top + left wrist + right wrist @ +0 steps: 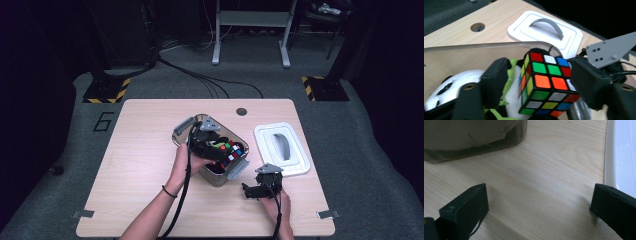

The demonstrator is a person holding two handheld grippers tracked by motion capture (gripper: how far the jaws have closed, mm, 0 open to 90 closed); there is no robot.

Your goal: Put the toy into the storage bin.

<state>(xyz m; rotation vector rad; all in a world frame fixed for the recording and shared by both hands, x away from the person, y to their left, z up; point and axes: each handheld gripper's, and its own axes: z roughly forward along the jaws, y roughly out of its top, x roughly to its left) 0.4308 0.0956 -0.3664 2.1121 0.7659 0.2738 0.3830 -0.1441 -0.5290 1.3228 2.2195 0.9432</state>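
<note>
The counter (140,150) carries a clear bin (220,177) under the left hand-held gripper (536,82), whose half-spread jaws flank a puzzle cube (544,85); whether they press it I cannot tell. A white lid (295,167) lies beside the right hand-held gripper (539,207), wide open, empty.

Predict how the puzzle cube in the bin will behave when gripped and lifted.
The puzzle cube looks rigid with flat faces, so it likely gives the left tongs parallel surfaces. Its glossy stickers may be slippery. Its layers could twist if squeezed off-centre. The soft panda toy beneath probably lets it tilt.
</note>
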